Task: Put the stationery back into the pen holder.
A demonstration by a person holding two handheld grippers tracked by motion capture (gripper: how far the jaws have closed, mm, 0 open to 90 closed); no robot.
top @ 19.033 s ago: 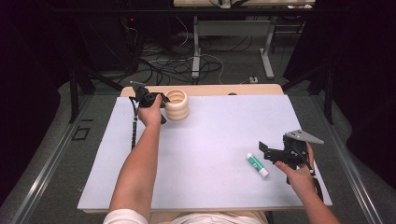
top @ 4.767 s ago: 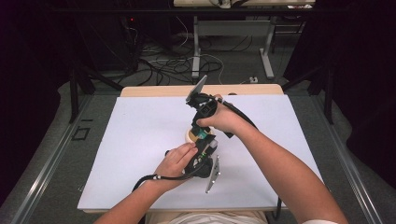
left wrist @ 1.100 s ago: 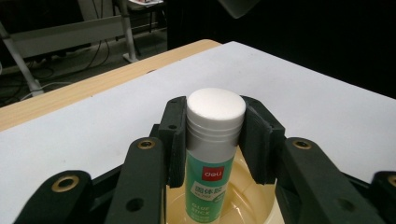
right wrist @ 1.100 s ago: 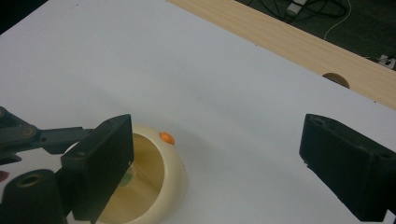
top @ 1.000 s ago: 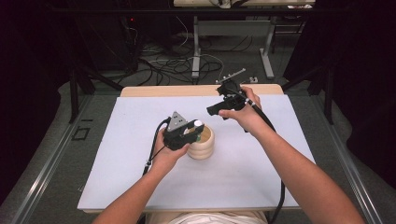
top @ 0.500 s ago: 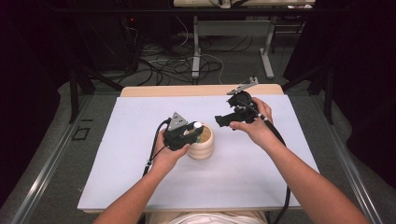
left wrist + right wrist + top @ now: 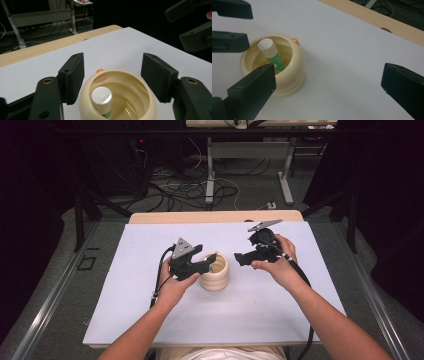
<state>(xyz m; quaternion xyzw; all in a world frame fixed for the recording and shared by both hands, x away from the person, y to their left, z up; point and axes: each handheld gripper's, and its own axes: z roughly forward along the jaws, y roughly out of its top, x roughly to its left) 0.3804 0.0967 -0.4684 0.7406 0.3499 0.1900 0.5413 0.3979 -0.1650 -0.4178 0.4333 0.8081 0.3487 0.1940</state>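
Note:
A cream ribbed cup point(image 7: 215, 279) stands upright mid-table on the white sheet. A green glue stick point(image 7: 273, 55) with a white cap point(image 7: 101, 95) leans inside it. My left gripper point(image 7: 206, 265) is open, with its jaws on either side of the cup's rim point(image 7: 140, 86) and nothing pinched. My right gripper point(image 7: 242, 258) hovers just right of the cup, open, with nothing between its fingers point(image 7: 253, 86). In the right gripper view the left gripper point(image 7: 235, 25) sits at the top left. The right gripper point(image 7: 186, 23) appears at the top right of the left gripper view.
A small orange bit point(image 7: 295, 40) sits at the cup's far side. The white sheet point(image 7: 280, 320) covers the table, with a strip of bare wood point(image 7: 215, 216) along the back edge. Beyond it lie cables and table legs on the floor.
My right gripper has come down and nearer, stopping beside the cup. The left gripper has stayed at the cup, and the glue stick remains inside.

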